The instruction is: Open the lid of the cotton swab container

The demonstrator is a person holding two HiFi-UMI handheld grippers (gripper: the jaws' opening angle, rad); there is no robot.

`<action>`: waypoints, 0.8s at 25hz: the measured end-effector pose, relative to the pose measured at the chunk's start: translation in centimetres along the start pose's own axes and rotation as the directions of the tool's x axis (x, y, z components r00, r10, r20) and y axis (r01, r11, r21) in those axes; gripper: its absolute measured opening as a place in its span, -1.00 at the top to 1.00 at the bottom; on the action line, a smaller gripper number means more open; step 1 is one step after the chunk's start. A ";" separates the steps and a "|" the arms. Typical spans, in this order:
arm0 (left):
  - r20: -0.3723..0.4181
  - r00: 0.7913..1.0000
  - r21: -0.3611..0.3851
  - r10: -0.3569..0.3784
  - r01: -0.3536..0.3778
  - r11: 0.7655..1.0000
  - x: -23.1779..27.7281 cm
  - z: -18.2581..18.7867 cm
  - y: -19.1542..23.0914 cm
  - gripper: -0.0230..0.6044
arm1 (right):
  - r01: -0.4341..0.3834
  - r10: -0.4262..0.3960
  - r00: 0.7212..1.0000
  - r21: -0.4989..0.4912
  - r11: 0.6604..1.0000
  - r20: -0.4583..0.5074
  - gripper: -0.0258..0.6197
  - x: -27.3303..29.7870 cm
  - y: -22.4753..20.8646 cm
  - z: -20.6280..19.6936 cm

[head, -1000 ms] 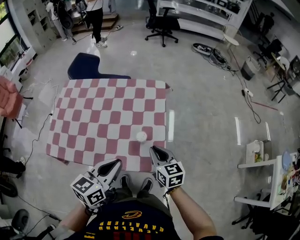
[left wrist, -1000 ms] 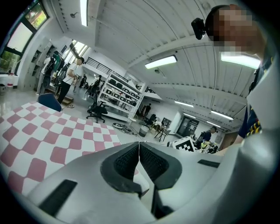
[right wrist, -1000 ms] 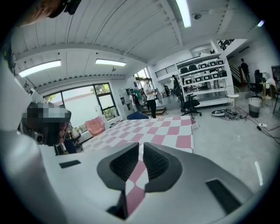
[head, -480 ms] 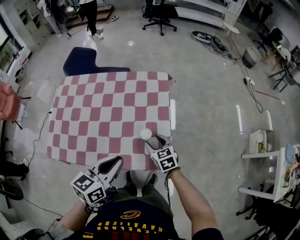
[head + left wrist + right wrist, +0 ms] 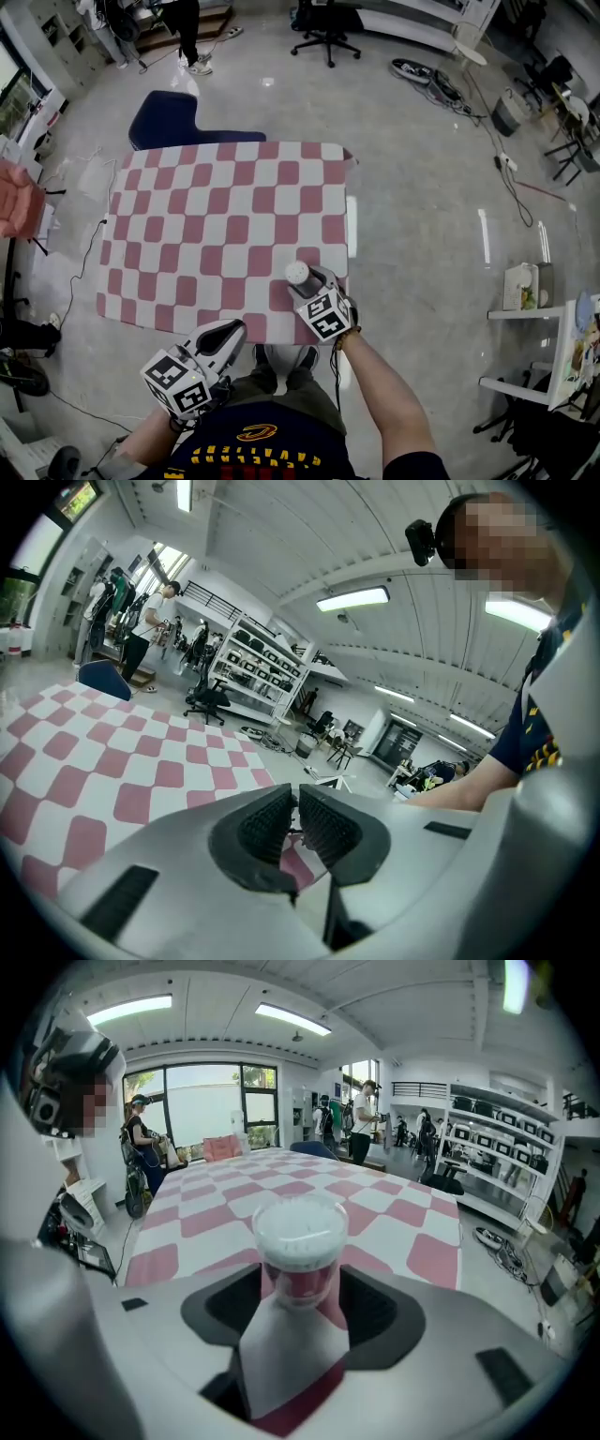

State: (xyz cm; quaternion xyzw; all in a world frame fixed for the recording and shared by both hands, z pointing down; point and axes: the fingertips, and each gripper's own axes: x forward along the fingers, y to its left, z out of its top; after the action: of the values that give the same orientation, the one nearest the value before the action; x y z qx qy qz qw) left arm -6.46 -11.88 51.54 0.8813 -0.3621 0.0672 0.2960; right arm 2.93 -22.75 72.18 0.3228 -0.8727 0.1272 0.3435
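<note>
The cotton swab container (image 5: 297, 273), a small clear cup with a white lid, stands upright near the front right edge of the red-and-white checkered table (image 5: 216, 216). My right gripper (image 5: 312, 281) reaches it from the near side. In the right gripper view the container (image 5: 300, 1241) stands between the wide jaws of the right gripper (image 5: 302, 1297), with a gap on each side. These jaws have just been opening. My left gripper (image 5: 232, 330) hovers by the table's front edge, left of the container. In its own view the left gripper (image 5: 298, 819) is shut on nothing.
A dark blue chair (image 5: 164, 122) stands at the table's far left corner. A black office chair (image 5: 328, 42) and a standing person (image 5: 192, 28) are further back. White shelving (image 5: 534, 319) is at the right, with cables (image 5: 506, 187) on the floor.
My right gripper has come forward and down to the container, and its jaws went from shut to wide open around it. The left gripper has barely shifted.
</note>
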 end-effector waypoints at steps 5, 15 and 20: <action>-0.004 1.000 -0.008 0.009 -0.009 1.000 -0.1 0.2 -0.1 0.91 | -0.003 0.003 1.000 -0.037 0.999 -0.002 0.13 0.4 0.0 -0.2; -0.014 0.999 0.086 0.036 -0.035 0.996 0.3 0.7 0.6 0.91 | -0.004 0.003 0.997 0.011 1.000 0.074 0.18 -0.8 0.9 2.1; 0.004 0.998 0.150 0.058 -0.058 0.987 0.5 2.3 1.5 0.91 | 0.008 -0.019 0.988 0.076 0.997 0.150 0.18 -3.7 1.9 4.8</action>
State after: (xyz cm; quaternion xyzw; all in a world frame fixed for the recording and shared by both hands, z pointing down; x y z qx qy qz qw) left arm -7.28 -14.33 50.55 0.8902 -0.3813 0.1031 0.2270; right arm 1.29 -21.69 66.14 0.3501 -0.8886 0.1328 0.2650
